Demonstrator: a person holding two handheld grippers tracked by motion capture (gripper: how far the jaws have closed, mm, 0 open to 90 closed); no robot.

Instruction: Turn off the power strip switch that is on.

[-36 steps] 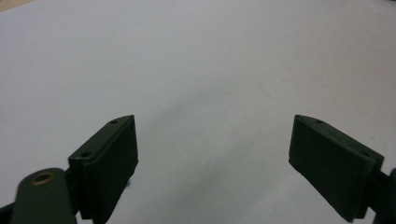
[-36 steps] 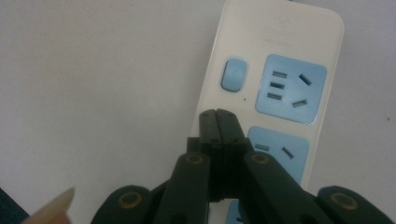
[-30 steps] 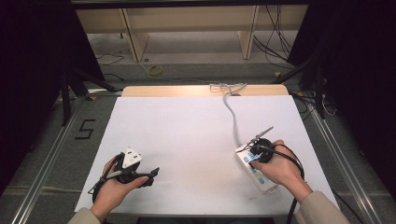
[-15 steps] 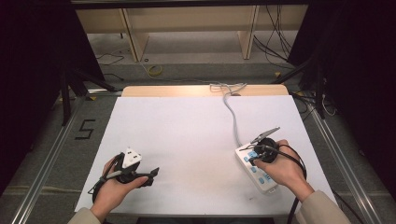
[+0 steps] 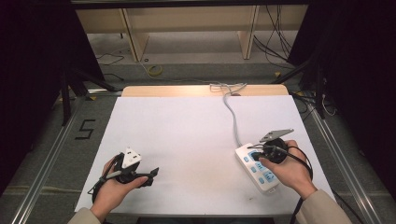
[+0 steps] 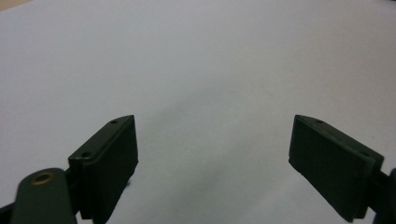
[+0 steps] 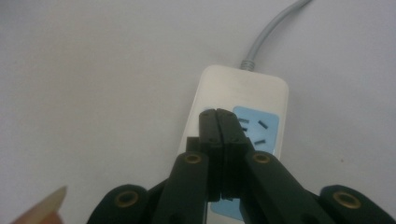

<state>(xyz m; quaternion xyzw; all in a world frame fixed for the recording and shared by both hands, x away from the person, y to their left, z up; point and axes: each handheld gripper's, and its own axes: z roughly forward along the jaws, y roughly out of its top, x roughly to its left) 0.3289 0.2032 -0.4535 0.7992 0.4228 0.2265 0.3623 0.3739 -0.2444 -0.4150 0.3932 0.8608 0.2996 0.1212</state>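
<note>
Strip [image 5: 258,168] at lower right of the high view, white with blue sockets, lying flat on the white sheet [image 5: 196,135]; its grey cord [image 5: 232,112] runs up to the table's far edge at top centre. My right gripper [image 5: 264,150] sits over the strip's upper end. In the right gripper view its jaws meet with no gap, nothing between them, their tips just above the top blue socket [image 7: 256,127]; whether they touch the strip I cannot tell. My left gripper [image 5: 152,173] rests at lower left of the high view, well apart from the strip. In the left gripper view its jaws stand wide apart over bare sheet, holding nothing.

Progress, as I judge it: early. The right gripper has been brought to the strip, but nothing is grasped, no plug is seated in any socket I can see, and the strip appears undisturbed. The work on the strip itself, pressing, gripping or shifting it, is left to do, and the left gripper has taken no part in it.
</note>
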